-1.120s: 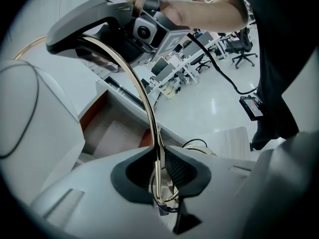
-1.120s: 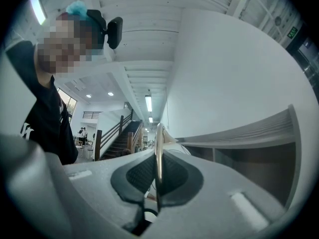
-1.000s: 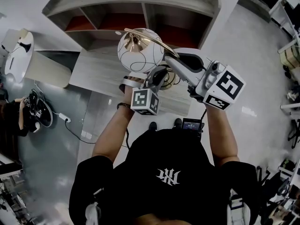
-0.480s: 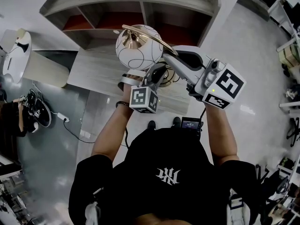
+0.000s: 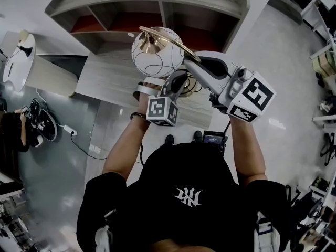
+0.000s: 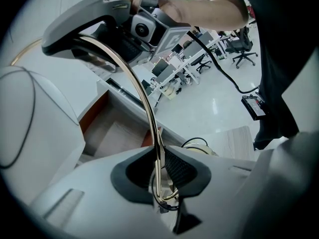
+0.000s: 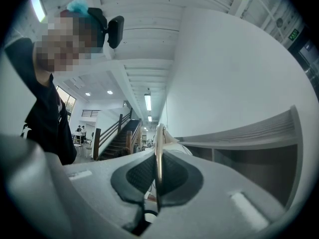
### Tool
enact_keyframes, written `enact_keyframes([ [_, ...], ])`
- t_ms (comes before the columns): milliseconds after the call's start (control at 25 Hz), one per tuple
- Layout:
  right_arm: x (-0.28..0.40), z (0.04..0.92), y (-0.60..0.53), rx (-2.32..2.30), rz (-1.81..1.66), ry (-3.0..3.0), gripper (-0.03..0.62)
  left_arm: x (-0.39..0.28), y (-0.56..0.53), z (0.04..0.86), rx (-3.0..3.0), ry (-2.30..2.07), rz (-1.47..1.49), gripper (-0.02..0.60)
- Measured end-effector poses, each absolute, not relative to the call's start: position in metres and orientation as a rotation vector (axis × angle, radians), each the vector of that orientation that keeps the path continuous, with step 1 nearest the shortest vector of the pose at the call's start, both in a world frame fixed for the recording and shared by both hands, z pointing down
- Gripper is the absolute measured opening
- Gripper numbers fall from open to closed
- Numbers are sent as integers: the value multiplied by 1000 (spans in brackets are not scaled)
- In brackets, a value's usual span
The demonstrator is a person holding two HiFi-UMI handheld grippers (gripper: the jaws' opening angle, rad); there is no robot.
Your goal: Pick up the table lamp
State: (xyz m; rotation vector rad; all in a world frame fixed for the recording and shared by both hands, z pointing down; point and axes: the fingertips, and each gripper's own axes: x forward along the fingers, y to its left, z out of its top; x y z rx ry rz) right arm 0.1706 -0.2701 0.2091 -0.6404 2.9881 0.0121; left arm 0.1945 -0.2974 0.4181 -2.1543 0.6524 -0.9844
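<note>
The table lamp has a white globe shade [image 5: 156, 50] with thin black lines and a thin gold arc frame [image 5: 181, 45]. Both grippers hold it in front of the person. My left gripper [image 5: 176, 84] is shut on the lower part of the gold arc [image 6: 145, 103], which runs between its pads [image 6: 174, 171]. My right gripper [image 5: 192, 67] is shut on the same arc higher up, the gold rod [image 7: 159, 151] pinched between its pads [image 7: 174, 176]. In the left gripper view the right gripper [image 6: 94, 19] sits above, and the globe [image 6: 27, 113] is at the left.
An open wooden shelf unit [image 5: 157, 7] and a wood-grain tabletop [image 5: 105, 80] lie beyond the lamp. A round white side table [image 5: 21, 62] stands at the left. A power strip with cable [image 5: 73, 133] and a small device [image 5: 215, 139] lie on the floor.
</note>
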Motion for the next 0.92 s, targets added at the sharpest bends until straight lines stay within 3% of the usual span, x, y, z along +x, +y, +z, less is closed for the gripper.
enact_keyframes([
  [920, 170, 210, -270, -663, 20, 2976, 8, 195, -299, 422, -2146, 652, -976, 64],
])
